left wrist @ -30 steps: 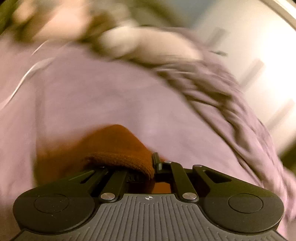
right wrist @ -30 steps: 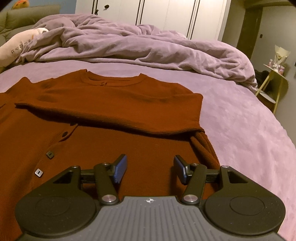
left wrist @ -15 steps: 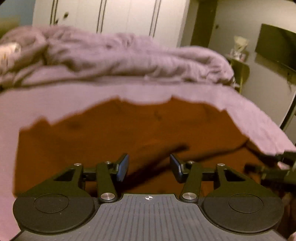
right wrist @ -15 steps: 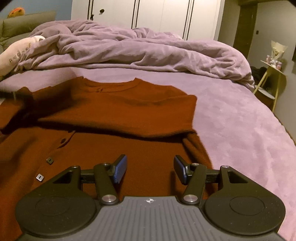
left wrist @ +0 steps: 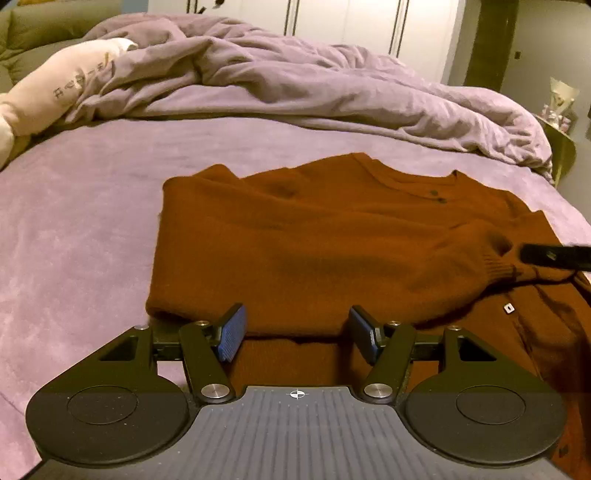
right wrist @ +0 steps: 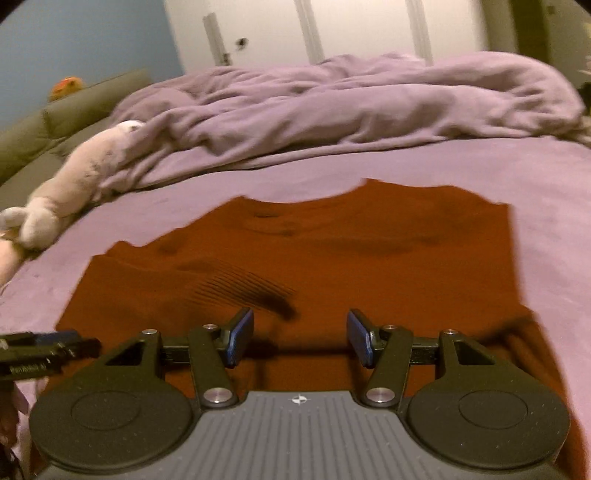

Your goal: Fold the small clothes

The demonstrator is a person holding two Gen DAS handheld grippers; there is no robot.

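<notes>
A rust-brown buttoned cardigan (left wrist: 314,240) lies flat on the purple bed sheet (left wrist: 74,240). One sleeve is folded across its body, with the ribbed cuff (left wrist: 498,267) at the right. My left gripper (left wrist: 297,332) hovers over the near edge of that sleeve; its jaws are opening and nothing is between them. The right gripper's finger (left wrist: 554,254) shows beside the cuff. In the blurred right wrist view the cardigan (right wrist: 332,258) fills the middle. My right gripper (right wrist: 300,339) stands open and empty above it, and the left gripper (right wrist: 44,350) shows at the left edge.
A rumpled purple duvet (left wrist: 295,85) is heaped across the far side of the bed. A cream plush toy (left wrist: 55,96) lies at the far left. White wardrobe doors (left wrist: 332,14) stand behind, and a small side table (left wrist: 561,147) is off the bed's right edge.
My left gripper was shut on the brown cuff, then let go and opened. Its view swung round to face the cardigan. The right gripper's view swung sideways and is blurred; its jaws stayed open.
</notes>
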